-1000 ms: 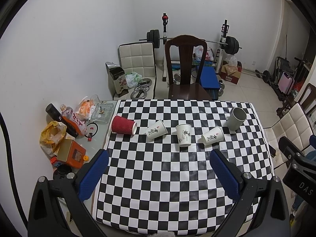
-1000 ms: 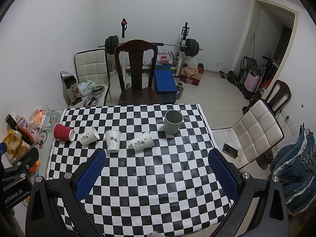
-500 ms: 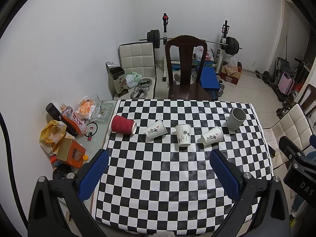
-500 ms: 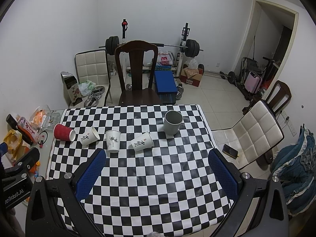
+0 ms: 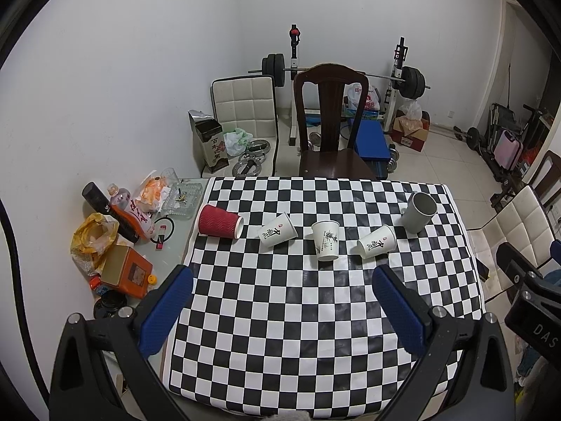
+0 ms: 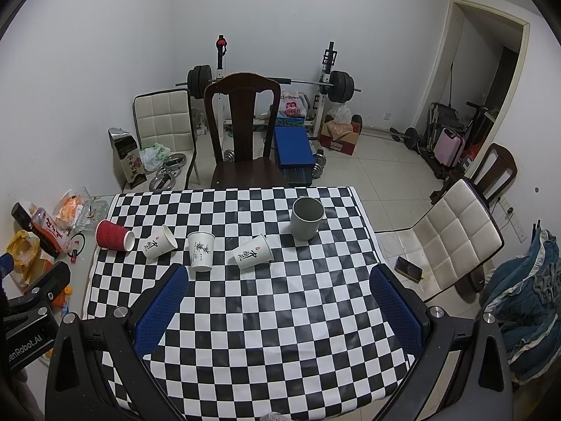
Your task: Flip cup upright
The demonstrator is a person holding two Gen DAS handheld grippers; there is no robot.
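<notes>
Hovering mid-frame, both wide and empty — left gripper (image 5: pixel 280 301), right gripper (image 6: pixel 277 298). Best start: nearest tipped white cup (image 6: pixel 253 252) — pinch its wall near the rim, then rotate.

White walls (image 6: pixel 105 35), pale tiled floor (image 6: pixel 382 161). Table (image 5: pixel 315 315) w/ black-white checkered cloth fills lower centre. Dark wooden chair (image 5: pixel 329 119) behind it at centre, white padded chair (image 5: pixel 245 105) to its left. Barbell rack (image 6: pixel 270 80) against back wall, blue bench (image 6: pixel 292 147) in front. Open doorway (image 6: pixel 491 70) upper right; another white chair (image 6: pixel 459 235) at right.
</notes>
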